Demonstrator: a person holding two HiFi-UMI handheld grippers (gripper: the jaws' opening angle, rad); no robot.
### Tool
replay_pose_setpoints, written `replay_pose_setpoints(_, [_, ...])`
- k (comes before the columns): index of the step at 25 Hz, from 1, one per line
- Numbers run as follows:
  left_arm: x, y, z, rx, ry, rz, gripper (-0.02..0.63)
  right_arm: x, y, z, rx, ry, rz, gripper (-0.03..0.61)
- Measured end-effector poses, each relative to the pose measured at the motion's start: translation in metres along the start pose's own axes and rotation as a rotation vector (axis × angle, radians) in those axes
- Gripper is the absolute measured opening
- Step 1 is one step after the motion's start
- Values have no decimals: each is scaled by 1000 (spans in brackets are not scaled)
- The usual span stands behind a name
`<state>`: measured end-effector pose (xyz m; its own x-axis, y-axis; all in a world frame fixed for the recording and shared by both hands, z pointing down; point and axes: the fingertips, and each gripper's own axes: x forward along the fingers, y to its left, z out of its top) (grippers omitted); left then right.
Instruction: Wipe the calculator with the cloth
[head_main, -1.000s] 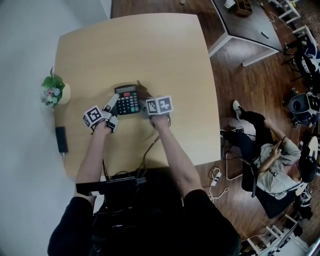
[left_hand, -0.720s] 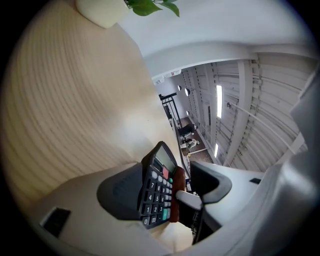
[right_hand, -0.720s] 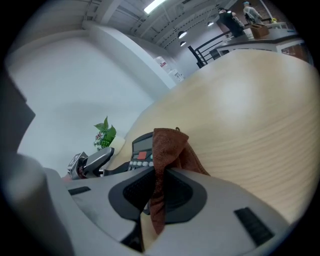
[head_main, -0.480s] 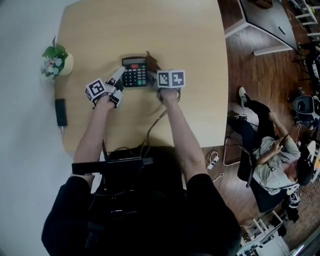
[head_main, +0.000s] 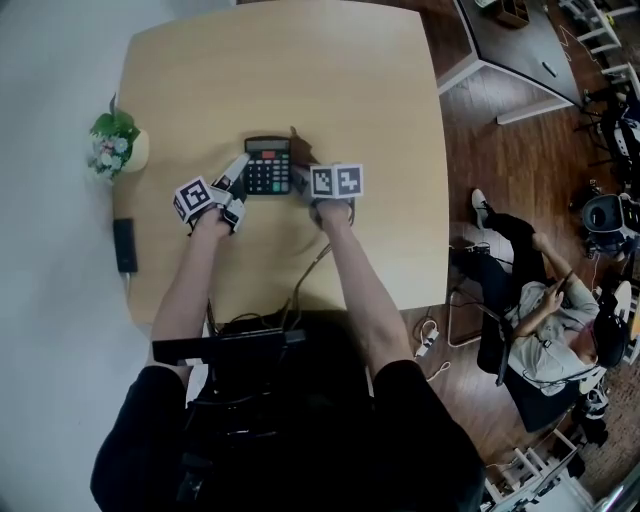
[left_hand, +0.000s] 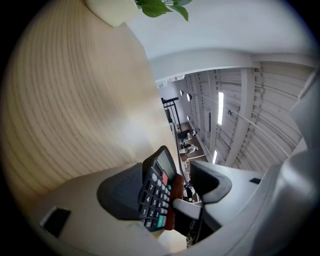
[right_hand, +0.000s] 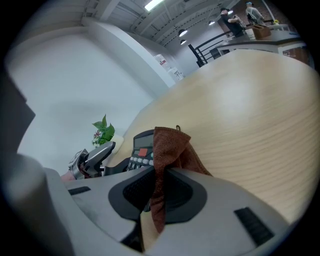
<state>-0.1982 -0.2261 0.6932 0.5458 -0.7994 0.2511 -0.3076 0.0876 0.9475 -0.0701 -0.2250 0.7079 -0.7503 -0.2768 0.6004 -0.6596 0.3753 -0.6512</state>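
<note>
— Got the calculator (head_main: 267, 166) flat on the table (head_main: 300, 80), right between the 2 grippers.
— And the left gripper (left_hand: 167, 187)?
— Spread wide around the calculator, 1 jaw touching its edge. Over to the right gripper (right_hand: 160, 186): clamped on the brown cloth (right_hand: 170, 150), just beside the calculator's opposite edge.

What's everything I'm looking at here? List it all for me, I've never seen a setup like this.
table: one, pale wood, under everything
calculator: one, black with a red key, mid-table
cloth: one, brown, against the calculator's right side
potted plant: one, green in a cream pot, table's left edge
small black object: one, table's left edge, nearer the person
second table: one, dark, top right
seated person: one, light top, right of the table
left tool: one, grey, open, at the calculator's left side
right tool: one, grey, shut on the cloth
forearms: two, bare
</note>
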Motion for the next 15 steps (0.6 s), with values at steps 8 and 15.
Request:
replay_pose_setpoints(8, [-1, 0, 0, 6, -22, 10, 299, 0, -3, 7, -14, 3, 4, 29])
replay_pose_setpoints(15, [-2, 0, -4, -18, -34, -2, 299, 1, -5, 8, -51, 32, -4, 29])
